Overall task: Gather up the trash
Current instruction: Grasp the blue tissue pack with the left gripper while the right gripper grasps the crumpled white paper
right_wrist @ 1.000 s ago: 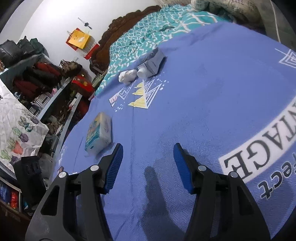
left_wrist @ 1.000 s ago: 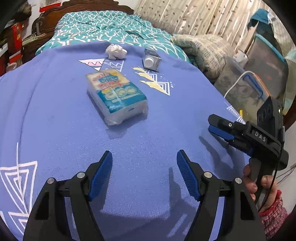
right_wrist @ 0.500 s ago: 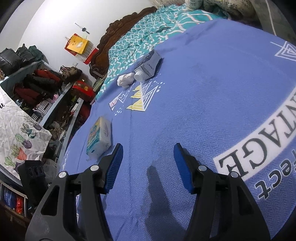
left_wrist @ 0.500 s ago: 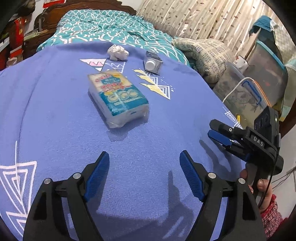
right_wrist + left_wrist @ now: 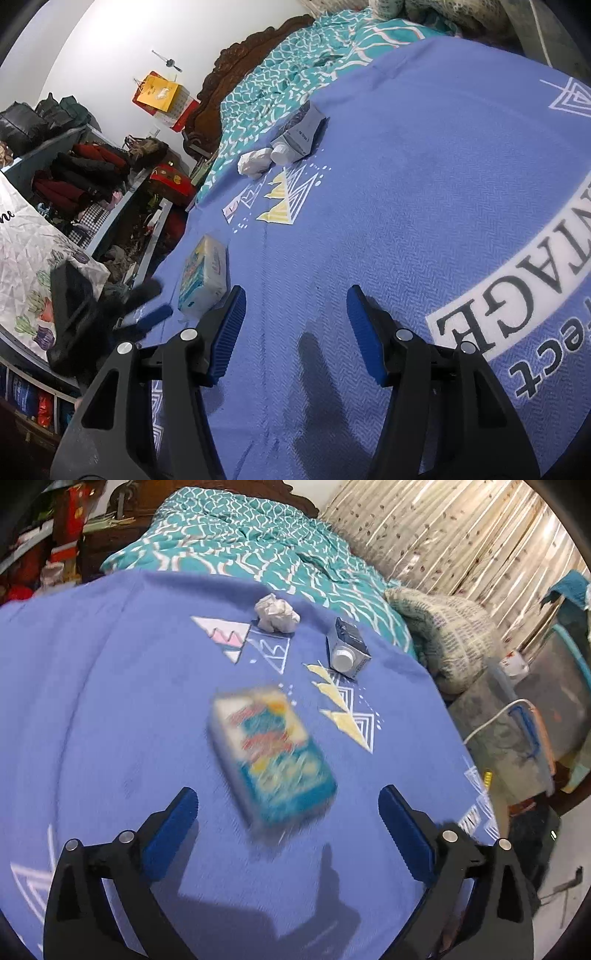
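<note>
A blue printed blanket covers the working surface, with a bed under a teal patterned bedspread behind it. Three items lie on the blanket. The nearest is a plastic-wrapped tissue pack, flat on the cloth and blurred in the left wrist view; it sits just ahead of the left gripper, roughly centred on the gap between the blue pads, with no contact visible. The left jaws are spread wide and hold nothing. Beyond the pack, near the far edge of the blanket, a crumpled paper ball and a small grey carton lie near each other; the carton is on its side, its round white cap facing the left camera. The right gripper hovers over bare blanket, its jaws likewise spread and empty. In the right wrist view the tissue pack lies to the left, beside the left pad, and the left gripper appears as a dark blur beyond it.
</note>
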A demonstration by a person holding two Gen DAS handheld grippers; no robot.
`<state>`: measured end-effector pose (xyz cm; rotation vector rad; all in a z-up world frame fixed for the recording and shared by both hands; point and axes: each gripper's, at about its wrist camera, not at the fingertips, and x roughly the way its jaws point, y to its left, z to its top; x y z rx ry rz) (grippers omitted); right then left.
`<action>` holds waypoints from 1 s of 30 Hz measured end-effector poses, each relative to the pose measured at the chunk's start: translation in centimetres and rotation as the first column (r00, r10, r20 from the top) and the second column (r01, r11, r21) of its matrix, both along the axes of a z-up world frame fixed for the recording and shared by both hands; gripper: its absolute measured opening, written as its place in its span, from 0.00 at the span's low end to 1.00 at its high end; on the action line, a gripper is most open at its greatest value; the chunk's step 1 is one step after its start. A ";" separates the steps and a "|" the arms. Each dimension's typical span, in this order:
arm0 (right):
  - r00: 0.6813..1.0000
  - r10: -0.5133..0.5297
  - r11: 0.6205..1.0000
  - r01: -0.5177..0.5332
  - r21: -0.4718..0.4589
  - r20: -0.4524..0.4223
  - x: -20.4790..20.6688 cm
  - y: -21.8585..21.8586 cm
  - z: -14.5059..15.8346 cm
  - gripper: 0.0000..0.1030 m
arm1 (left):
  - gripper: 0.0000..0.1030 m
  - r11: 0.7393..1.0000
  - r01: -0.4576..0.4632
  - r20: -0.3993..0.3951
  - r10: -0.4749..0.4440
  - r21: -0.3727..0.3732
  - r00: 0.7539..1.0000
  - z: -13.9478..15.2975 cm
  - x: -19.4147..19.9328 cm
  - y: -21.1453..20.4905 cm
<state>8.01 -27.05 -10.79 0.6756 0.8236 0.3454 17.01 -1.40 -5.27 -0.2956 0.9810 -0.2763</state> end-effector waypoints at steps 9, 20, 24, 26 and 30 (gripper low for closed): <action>0.997 0.068 0.995 -0.070 -0.064 -0.027 1.2 0.6 0.7 0.57 | 0.61 0.989 0.020 -0.028 -0.017 0.144 0.999 -2.5 2.6 -2.2; 0.999 0.027 0.964 -0.037 -0.265 -0.040 20.8 4.6 6.4 0.78 | 0.63 0.998 0.003 0.024 -0.005 0.062 1.000 -2.7 2.0 1.8; 0.988 0.151 0.921 -0.154 -0.357 -0.034 27.0 10.7 7.4 0.78 | 0.64 1.000 0.007 0.023 -0.008 0.030 1.000 -2.8 2.3 2.0; 0.969 0.228 0.863 -0.246 -0.442 -0.095 29.7 14.4 6.4 0.77 | 0.64 1.000 0.009 0.022 -0.010 0.015 1.000 -2.8 2.3 2.2; 0.961 0.218 0.804 -0.274 -0.527 -0.167 33.6 18.6 3.7 0.81 | 0.65 1.000 0.013 0.022 -0.013 0.010 1.000 -2.8 2.3 2.2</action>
